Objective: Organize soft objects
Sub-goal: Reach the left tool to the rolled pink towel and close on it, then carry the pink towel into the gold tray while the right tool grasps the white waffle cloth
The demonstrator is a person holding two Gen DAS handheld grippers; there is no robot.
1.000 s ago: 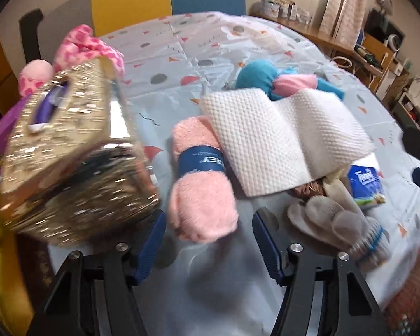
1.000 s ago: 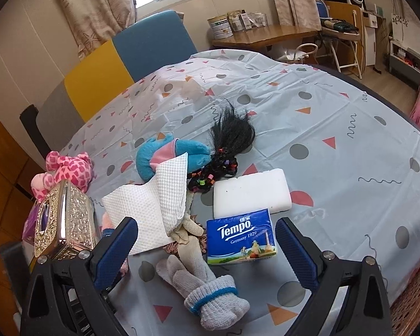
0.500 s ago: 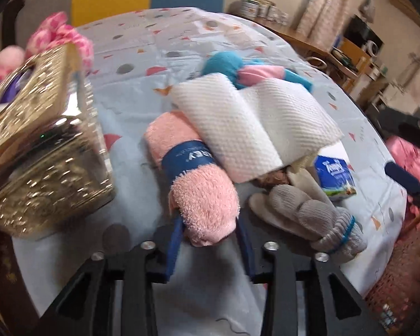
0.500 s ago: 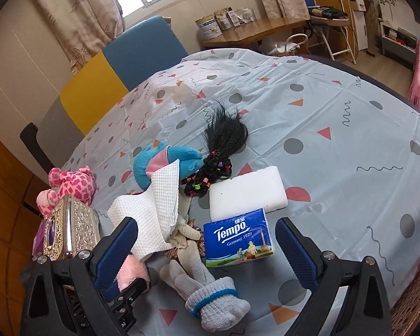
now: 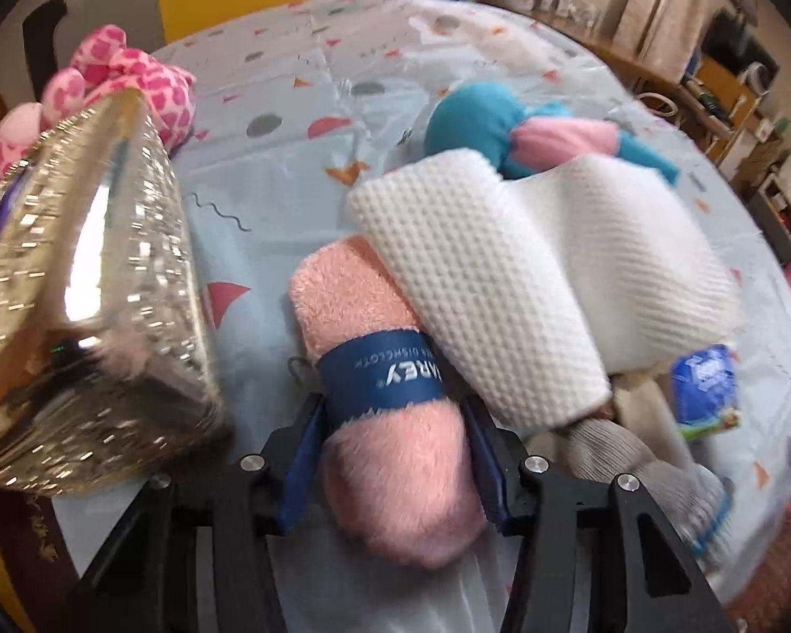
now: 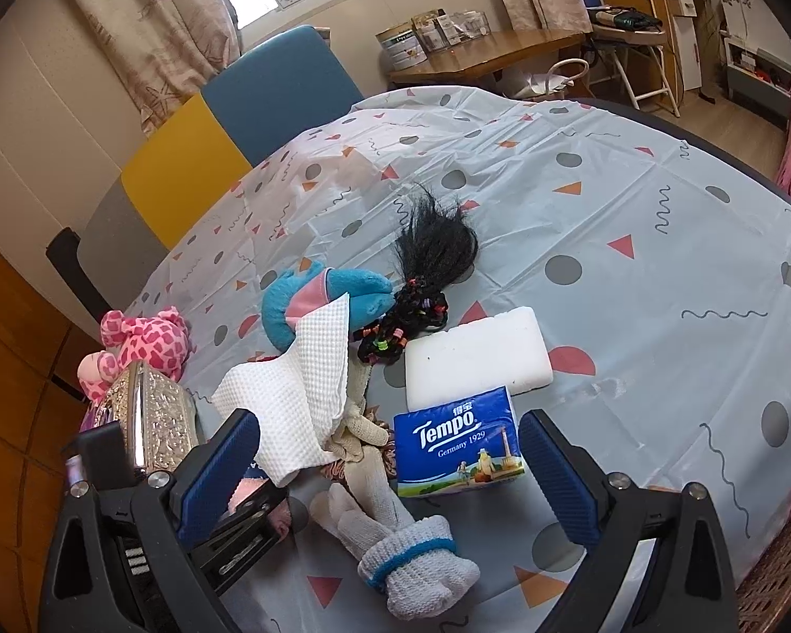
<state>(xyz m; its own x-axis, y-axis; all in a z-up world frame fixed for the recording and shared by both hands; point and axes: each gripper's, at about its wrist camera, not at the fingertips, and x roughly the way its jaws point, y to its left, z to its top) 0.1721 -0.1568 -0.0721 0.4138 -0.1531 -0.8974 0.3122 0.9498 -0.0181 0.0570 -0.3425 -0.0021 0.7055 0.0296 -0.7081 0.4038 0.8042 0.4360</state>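
You're pinching the rolled pink dishcloth (image 5: 395, 443) with your left gripper (image 5: 393, 448), both blue pads pressing into its fluffy sides right around the navy paper band (image 5: 385, 380). The roll is lying on the patterned tablecloth (image 6: 633, 274) near the table's close edge, and its far end is tucking under the white waffle towel (image 5: 506, 285), which is draping over it. Behind that towel a blue and pink plush (image 5: 501, 126) is sitting, and just left of the roll the shiny gold tissue box (image 5: 84, 295) is standing, with a pink spotted plush (image 5: 132, 79) poking out behind it.

On the right of the roll a pair of knit gloves (image 6: 395, 543) is lying, cuffs bundled with a blue edge, pointing toward the table's near edge. Next to them a blue Tempo tissue pack (image 6: 459, 443) is resting, touching a white foam block (image 6: 477, 353) behind it. A black wig with colored beads (image 6: 427, 274) is sprawling beyond the plush.

Your right gripper (image 6: 390, 469) is hovering over the gloves and tissue pack with its jaws spread wide, gripping nothing.
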